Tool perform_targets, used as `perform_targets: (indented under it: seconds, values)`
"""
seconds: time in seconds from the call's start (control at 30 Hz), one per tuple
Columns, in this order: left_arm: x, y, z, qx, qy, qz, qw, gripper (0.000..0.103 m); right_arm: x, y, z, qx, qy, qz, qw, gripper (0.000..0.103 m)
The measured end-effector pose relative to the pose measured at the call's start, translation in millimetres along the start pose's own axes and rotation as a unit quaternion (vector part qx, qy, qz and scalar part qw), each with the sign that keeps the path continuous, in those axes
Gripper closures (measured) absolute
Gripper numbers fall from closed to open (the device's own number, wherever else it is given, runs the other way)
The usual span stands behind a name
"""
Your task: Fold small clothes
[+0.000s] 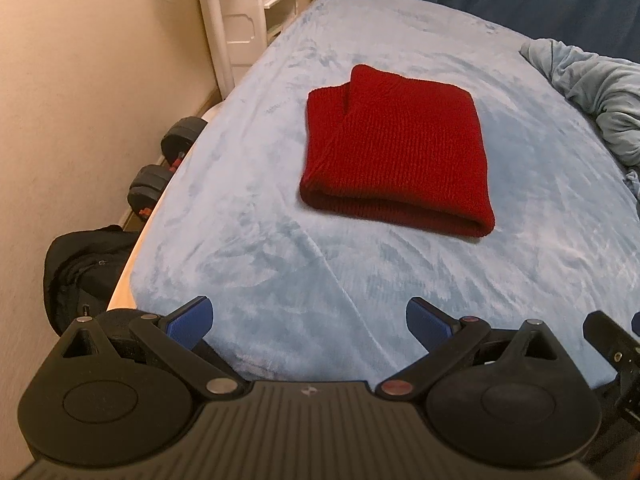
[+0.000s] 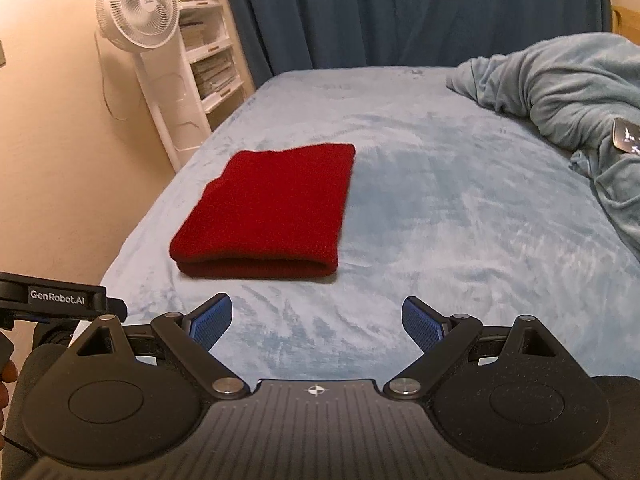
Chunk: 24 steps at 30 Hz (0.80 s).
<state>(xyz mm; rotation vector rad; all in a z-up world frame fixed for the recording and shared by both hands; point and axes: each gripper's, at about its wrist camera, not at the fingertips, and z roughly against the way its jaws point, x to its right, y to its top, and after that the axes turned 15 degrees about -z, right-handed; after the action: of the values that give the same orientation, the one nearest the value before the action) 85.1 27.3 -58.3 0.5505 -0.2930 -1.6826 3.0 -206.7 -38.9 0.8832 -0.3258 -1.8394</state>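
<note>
A red knitted garment [image 1: 394, 152] lies folded flat in a rough rectangle on the light blue bed sheet [image 1: 280, 264]. It also shows in the right wrist view [image 2: 268, 208], left of centre. My left gripper [image 1: 310, 320] is open and empty, hovering near the bed's front edge, short of the garment. My right gripper [image 2: 316, 318] is open and empty too, held back from the garment's near fold and a little to its right.
A bunched grey-blue blanket [image 2: 568, 84] lies at the bed's right side. A white fan [image 2: 138, 4] and shelves [image 2: 208, 52] stand by the left wall. Dumbbells [image 1: 168, 160] and a black bag [image 1: 84, 272] sit on the floor left of the bed. Dark curtains [image 2: 400, 12] hang behind.
</note>
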Motion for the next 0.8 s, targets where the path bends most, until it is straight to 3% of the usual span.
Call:
perform_targets:
  seconds: [0.23,0.37,0.53,0.67,0.8]
  values:
    - [-8.9,25.3,-19.1,0.000,0.005,0.022,0.9997,0.000,9.3,17.9,-26.2,-0.010,-0.012,-0.010,1.000,0.010]
    - [-26.2,43.6,-39.0,-0.008,-0.012,0.074,0.9972,0.000,15.6,41.1,-48.3,-0.005,-0.009,-0.011,1.000,0.010]
    - [-55.8,59.4,-67.5,0.006,-0.062,0.194,0.9791,0.000,26.2,88.6,-92.8,-0.008,0.012,-0.028,1.000,0.009]
    - [-62.1,73.0,-104.8,-0.013,-0.070,0.221,0.9727,0.000,32.1,145.2,-153.1,-0.031,0.032,-0.063,0.997,0.008]
    - [-62.2,77.3,-147.1,-0.042,-0.087,0.256,0.9618,0.000,18.5,198.7,-228.2,-0.030,0.036,-0.029,0.998,0.008]
